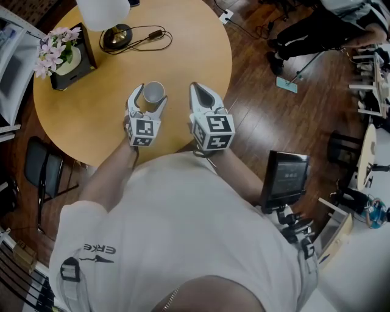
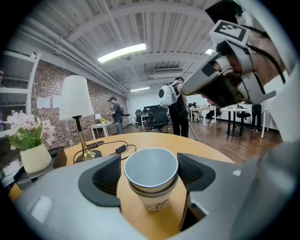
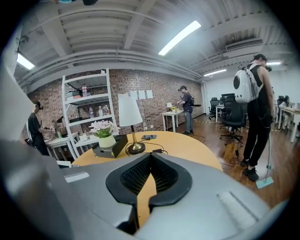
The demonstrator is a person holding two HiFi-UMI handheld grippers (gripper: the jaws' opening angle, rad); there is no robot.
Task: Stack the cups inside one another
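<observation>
**Item: cup stack** (image 2: 151, 174), paper, at least two rims nested; stood upright near the edge of the table (image 1: 97, 128) closest to the person. Top cup empty.

**Left gripper** (image 1: 150, 95): jaws spread wide, one either side of the stack, no pad pressing.

**Right gripper** (image 1: 202, 94): jaws closed together, nothing between.

**Handling advice:** withdraw left gripper straight back, jaws kept wide, so neither pad tips the stack.

**Flower pot** (image 1: 67, 61), far left edge: pink blossoms.

Round wooden desk (image 1: 91, 116) on dark plank floor (image 1: 256, 91); lamp (image 1: 103, 12) at its 11 o'clock, flowers (image 1: 58, 52) at 10 (brick wall (image 3: 154, 93) behind), strip lights (image 3: 180, 36) overhead
</observation>
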